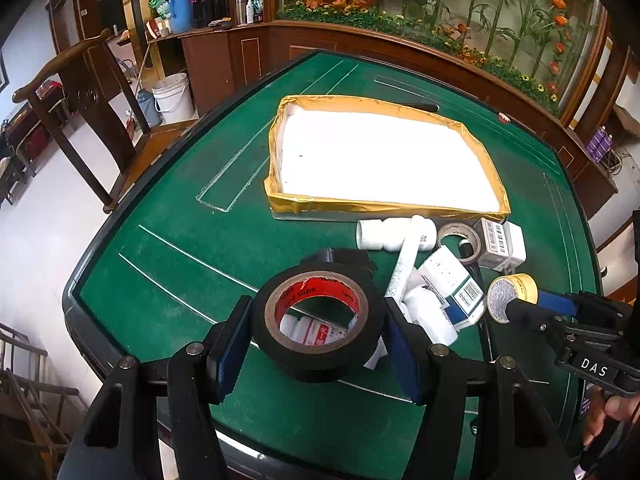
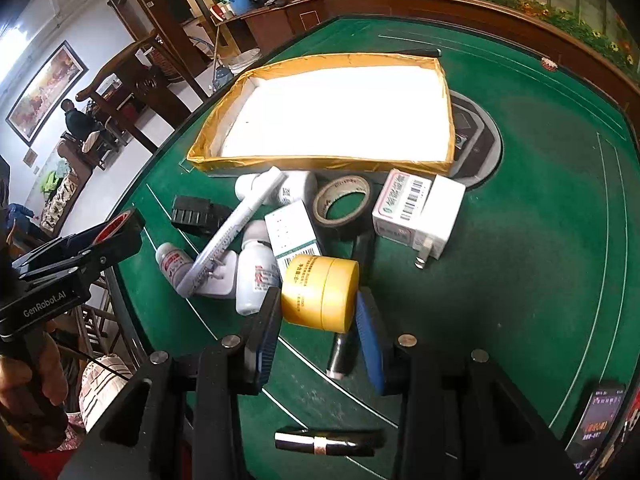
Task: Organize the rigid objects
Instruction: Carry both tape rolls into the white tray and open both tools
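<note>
"DAS" marks the right gripper (image 1: 516, 312); "GenRobot.AI" the left gripper (image 2: 120, 228).

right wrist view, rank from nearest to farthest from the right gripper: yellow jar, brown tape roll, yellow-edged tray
1. yellow jar, held between the right gripper fingers.
2. brown tape roll, beyond the jar in the clutter.
3. yellow-edged tray, at the back, behind the pile.

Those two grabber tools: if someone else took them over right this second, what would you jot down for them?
Left gripper: shut on the black tape roll, lifted off the table.
Right gripper: shut on the yellow jar.
Tray: nothing in it yet.
Still piled on the green table in front of the tray: white bottles, pen, second tape roll, medicine boxes, white charger.
Done: two items gripped. Left: put everything in the tray.
</note>
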Action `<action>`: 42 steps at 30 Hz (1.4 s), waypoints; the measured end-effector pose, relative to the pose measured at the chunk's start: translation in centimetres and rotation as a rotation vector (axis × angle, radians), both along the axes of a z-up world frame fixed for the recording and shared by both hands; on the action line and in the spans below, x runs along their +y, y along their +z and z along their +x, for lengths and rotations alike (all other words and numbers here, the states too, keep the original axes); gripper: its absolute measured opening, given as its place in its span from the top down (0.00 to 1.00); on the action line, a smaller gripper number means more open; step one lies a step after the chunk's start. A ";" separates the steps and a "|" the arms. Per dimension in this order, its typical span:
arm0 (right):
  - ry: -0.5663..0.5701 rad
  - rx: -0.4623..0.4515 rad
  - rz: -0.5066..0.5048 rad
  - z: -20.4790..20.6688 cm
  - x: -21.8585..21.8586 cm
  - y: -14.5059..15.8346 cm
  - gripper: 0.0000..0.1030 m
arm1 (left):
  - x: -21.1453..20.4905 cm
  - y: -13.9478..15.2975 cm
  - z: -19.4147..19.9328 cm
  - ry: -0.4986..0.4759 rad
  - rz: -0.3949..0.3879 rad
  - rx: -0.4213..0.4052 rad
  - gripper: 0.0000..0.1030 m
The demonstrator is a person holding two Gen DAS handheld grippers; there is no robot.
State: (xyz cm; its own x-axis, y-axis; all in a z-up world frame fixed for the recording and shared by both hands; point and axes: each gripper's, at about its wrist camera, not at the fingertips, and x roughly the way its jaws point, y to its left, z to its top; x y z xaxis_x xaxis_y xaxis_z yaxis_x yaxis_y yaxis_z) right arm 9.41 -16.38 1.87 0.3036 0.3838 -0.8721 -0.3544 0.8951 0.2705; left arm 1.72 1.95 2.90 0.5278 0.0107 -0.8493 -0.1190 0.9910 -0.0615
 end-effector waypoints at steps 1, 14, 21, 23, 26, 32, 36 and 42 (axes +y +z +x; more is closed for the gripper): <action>0.002 -0.002 0.001 0.2 0.2 0.1 0.65 | 0.1 0.0 0.2 -0.001 0.001 -0.001 0.35; 0.019 -0.109 -0.009 6.2 3.9 2.2 0.65 | 1.2 1.0 8.8 -0.068 -0.022 -0.018 0.35; -0.037 -0.076 -0.021 12.4 5.6 0.1 0.65 | 0.7 -1.4 15.4 -0.136 -0.017 0.012 0.35; -0.035 -0.060 -0.023 13.3 6.0 -0.7 0.65 | 0.7 -2.5 16.8 -0.151 -0.014 0.037 0.35; -0.032 -0.042 -0.039 14.4 6.9 -2.0 0.65 | 1.1 -4.0 17.7 -0.162 -0.008 0.065 0.35; -0.026 -0.014 -0.057 14.8 8.2 -3.7 0.65 | 1.9 -5.7 18.3 -0.169 -0.013 0.098 0.35; -0.010 -0.016 -0.078 14.9 8.8 -4.4 0.66 | 1.4 -6.1 18.2 -0.185 -0.001 0.097 0.35; 0.009 -0.018 -0.085 14.6 9.2 -4.3 0.66 | 1.2 -6.5 17.6 -0.194 -0.005 0.108 0.35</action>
State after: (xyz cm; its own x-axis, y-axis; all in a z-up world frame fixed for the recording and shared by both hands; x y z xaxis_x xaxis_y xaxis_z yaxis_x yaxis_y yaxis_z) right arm 24.04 -7.16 -2.43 0.3168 0.3115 -0.8959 -0.3667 0.9113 0.1872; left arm 19.33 3.17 -3.63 0.4259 -0.0863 -0.9006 0.0673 0.9957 -0.0636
